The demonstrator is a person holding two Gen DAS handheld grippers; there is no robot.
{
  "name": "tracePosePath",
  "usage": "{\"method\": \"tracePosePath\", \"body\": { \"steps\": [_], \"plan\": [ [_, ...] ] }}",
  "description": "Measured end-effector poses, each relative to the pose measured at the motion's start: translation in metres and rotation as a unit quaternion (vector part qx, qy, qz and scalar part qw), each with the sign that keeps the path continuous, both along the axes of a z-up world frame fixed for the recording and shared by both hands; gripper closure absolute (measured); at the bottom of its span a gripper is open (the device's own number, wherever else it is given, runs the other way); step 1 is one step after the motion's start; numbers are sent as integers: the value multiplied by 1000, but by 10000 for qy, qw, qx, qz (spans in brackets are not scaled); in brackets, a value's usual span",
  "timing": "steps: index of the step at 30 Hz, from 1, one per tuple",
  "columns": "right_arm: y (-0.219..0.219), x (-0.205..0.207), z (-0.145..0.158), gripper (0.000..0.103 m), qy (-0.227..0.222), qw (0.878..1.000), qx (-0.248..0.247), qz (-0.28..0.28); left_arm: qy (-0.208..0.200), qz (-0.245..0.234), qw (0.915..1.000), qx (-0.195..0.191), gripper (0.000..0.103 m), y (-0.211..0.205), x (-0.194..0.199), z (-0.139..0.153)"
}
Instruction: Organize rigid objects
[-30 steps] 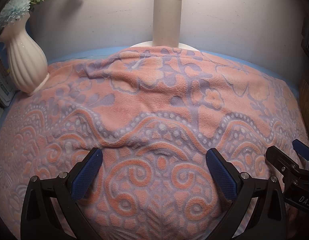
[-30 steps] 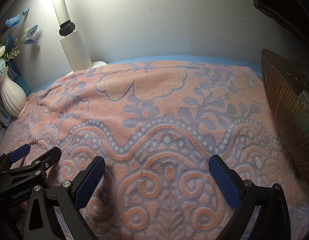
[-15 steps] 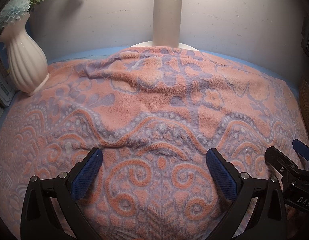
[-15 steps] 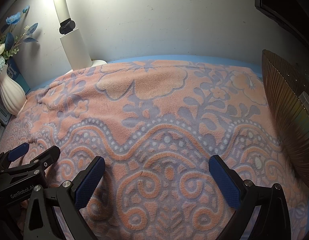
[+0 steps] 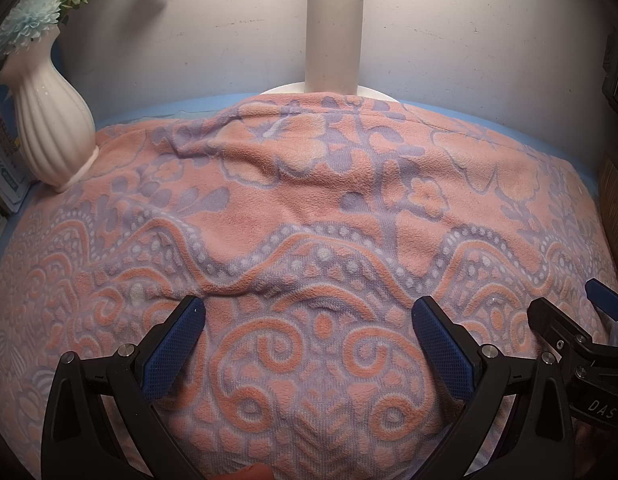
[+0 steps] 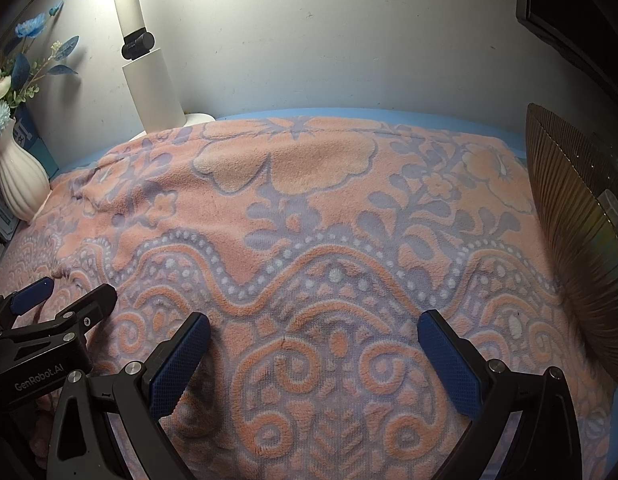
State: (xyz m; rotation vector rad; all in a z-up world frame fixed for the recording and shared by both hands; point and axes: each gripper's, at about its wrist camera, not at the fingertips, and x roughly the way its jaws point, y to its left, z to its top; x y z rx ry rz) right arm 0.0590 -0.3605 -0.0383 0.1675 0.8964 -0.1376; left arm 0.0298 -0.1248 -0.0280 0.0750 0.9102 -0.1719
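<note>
A pink and lilac patterned fleece blanket (image 5: 309, 208) covers the whole table; it also fills the right wrist view (image 6: 309, 208). My left gripper (image 5: 309, 320) is open and empty, low over the blanket's near part. My right gripper (image 6: 315, 332) is open and empty beside it, to the right. The right gripper shows at the right edge of the left wrist view (image 5: 569, 320). The left gripper shows at the left edge of the right wrist view (image 6: 61, 300). A ribbed brown bowl-like object (image 6: 581, 248) stands on the right.
A white ribbed vase with blue flowers (image 5: 49, 132) stands at the back left, also in the right wrist view (image 6: 17, 176). A white lamp post with a black clamp (image 5: 335, 36) stands on a round base at the back wall. A dark frame (image 6: 569, 12) hangs at upper right.
The right wrist view has shifted slightly; both grippers stay open and almost still over the blanket.
</note>
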Motion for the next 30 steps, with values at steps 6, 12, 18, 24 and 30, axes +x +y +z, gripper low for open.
{"method": "tracePosePath", "body": {
  "steps": [6,12,18,24,30],
  "plan": [
    [1,0,0,0,39,10000,-83,32,0,1,10000,0,0,0,0,0],
    [2,0,0,0,38,9999,-86,42,0,3,10000,-1,0,0,0,0],
    [5,-1,1,0,70,9998,-156,45,-1,6,10000,2,0,0,-1,0],
    [8,-4,0,0,108,9996,-244,102,-1,7,10000,2,0,0,-1,0],
    [7,-5,0,0,101,9996,-243,105,-1,7,10000,4,0,0,0,0]
  ]
}}
